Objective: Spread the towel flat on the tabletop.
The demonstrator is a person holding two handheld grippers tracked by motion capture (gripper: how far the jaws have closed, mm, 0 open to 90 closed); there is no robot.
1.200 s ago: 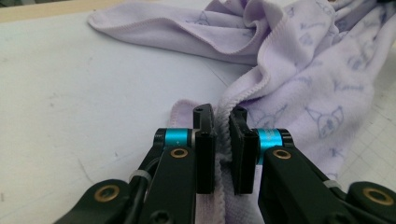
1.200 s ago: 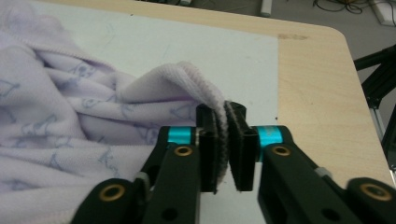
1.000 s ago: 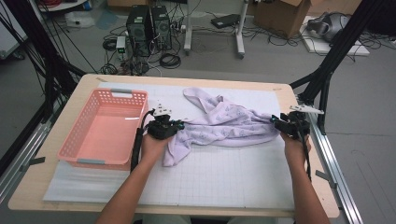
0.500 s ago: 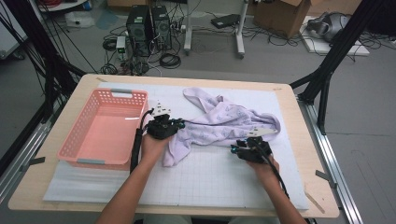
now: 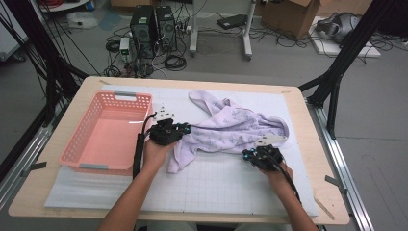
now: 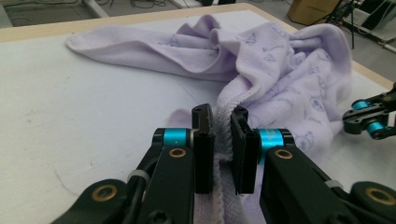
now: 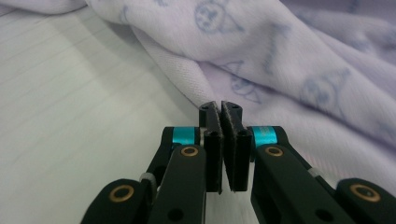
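A lilac printed towel [image 5: 235, 130] lies crumpled across the white gridded mat [image 5: 211, 187]. My left gripper [image 5: 185, 129] is at its left end, shut on the thick hem [image 6: 233, 100], and cloth fills the gap between its pads. My right gripper [image 5: 255, 150] is at the towel's near edge, right of centre. Its jaws have just been closing and now stand together in the right gripper view [image 7: 220, 106], tips against the towel's [image 7: 280, 56] hem. No cloth is visible between its pads. The left gripper view has the right gripper [image 6: 369, 116] at its far right.
A pink slatted basket [image 5: 79, 159] stands on the mat's left part, just left of my left hand. The mat lies on a wooden table [image 5: 322, 192]. Beyond the far edge are computer towers [image 5: 154, 24], cables and black frame legs.
My right hand has come in from the towel's right end, leftward and toward me, to its near edge, and its jaws have come together. The left gripper has kept its grip and place.
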